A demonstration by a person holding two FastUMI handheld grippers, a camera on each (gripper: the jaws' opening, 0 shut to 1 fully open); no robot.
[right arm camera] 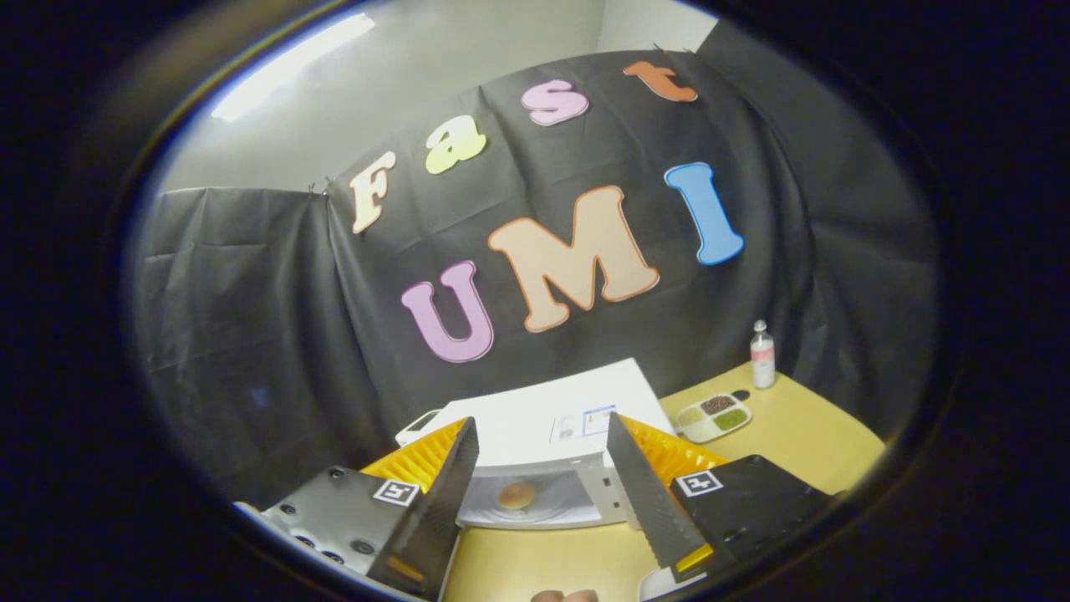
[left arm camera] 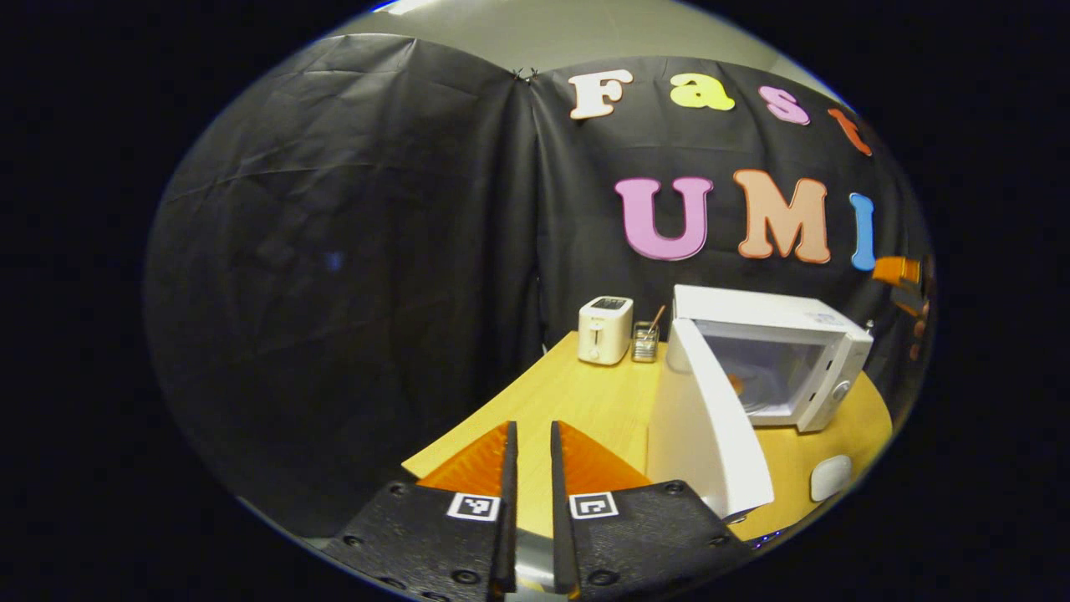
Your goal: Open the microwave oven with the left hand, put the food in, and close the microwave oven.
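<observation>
A white microwave (left arm camera: 773, 322) stands on the wooden table (left arm camera: 585, 401), its door (left arm camera: 706, 426) swung wide open toward me. An orange bit of food (left arm camera: 736, 383) shows inside. My left gripper (left arm camera: 532, 428) hovers left of the door over the table's near corner, shut with nothing held and only a narrow slit between its fingers. In the right gripper view the microwave (right arm camera: 543, 418) lies just below, and a round bun (right arm camera: 517, 495) sits on the plate in its cavity. My right gripper (right arm camera: 542, 422) is open and empty, held above and in front of the oven's mouth.
A white toaster (left arm camera: 605, 329) and a small utensil holder (left arm camera: 644, 341) stand behind the door. A small white object (left arm camera: 830, 477) lies in front of the microwave. Right of the oven are a divided dish (right arm camera: 713, 415) and a bottle (right arm camera: 761, 354).
</observation>
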